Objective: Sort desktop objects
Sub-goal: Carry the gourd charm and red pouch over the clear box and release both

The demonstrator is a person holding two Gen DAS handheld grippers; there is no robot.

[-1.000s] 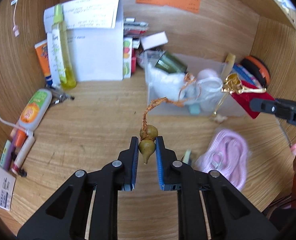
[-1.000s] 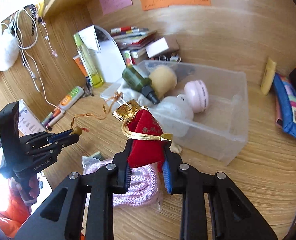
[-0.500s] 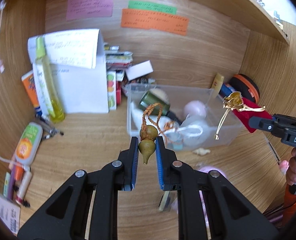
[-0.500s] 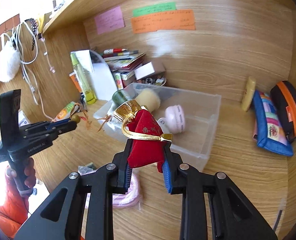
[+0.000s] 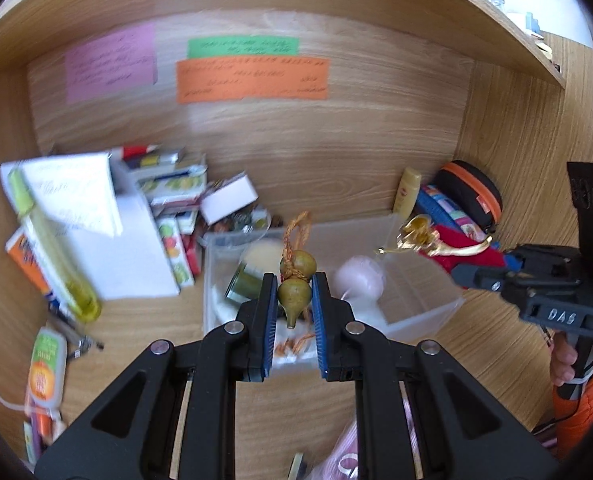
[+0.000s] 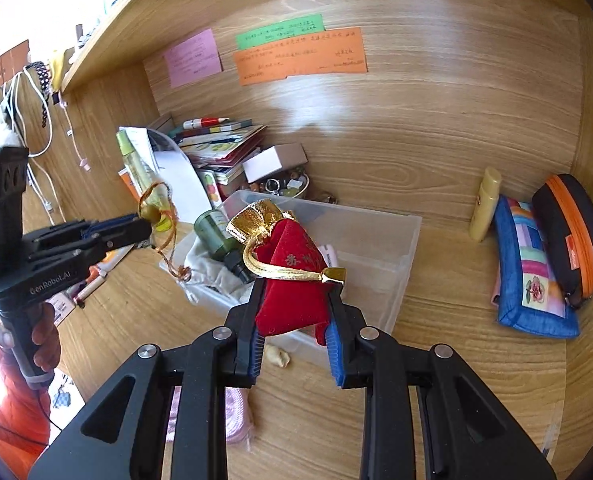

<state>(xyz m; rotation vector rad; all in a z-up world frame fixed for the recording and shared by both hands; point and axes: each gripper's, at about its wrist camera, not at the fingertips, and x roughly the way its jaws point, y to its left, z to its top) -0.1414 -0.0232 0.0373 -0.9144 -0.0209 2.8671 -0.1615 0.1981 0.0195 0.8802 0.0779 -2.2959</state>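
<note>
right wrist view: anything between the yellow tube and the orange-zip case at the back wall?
Yes. In the right wrist view a blue patchwork pouch lies between the yellow tube and the black orange-zip case.

Left gripper [image 5: 294, 302] is hovering above the clear bin [image 5: 416, 312], jaws pinching the gourd charm [image 5: 295, 293]. Right gripper [image 6: 294, 316] is hanging beside it at the bin's near edge, jaws clamping the red pouch [image 6: 292, 280].

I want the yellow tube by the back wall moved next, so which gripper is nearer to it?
Right. The right gripper, shut on the red pouch, hangs over the bin's near right corner, closer to the yellow tube. The left gripper, holding the gourd charm, is over the bin's far left side.
</note>
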